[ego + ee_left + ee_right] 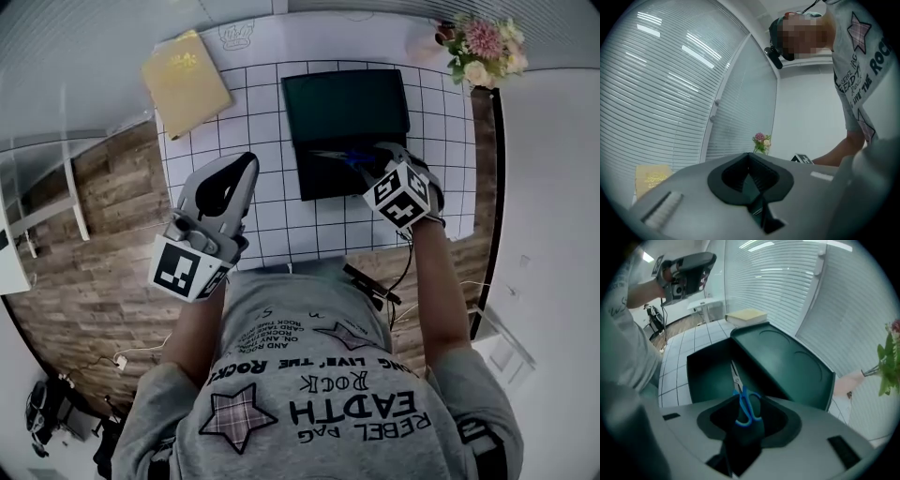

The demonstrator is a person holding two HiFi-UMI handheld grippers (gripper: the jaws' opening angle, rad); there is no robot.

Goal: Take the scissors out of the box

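Observation:
An open black box (319, 178) sits on the white gridded mat, its lid (347, 105) folded back on the far side. Blue-handled scissors (339, 157) lie inside it. My right gripper (375, 159) points steeply down into the box, open. In the right gripper view the scissors (745, 404) lie straight ahead, handles near me between the jaws and blades pointing away over the box floor (710, 376); the pads do not press on them. My left gripper (246, 167) hangs left of the box, held level, shut and empty (750, 176).
A yellow book (186, 82) lies at the mat's far left corner. A vase of flowers (483, 47) stands at the far right. The gridded mat (272, 220) covers a wooden table. Cables (375, 286) hang at the near edge. Window blinds run behind.

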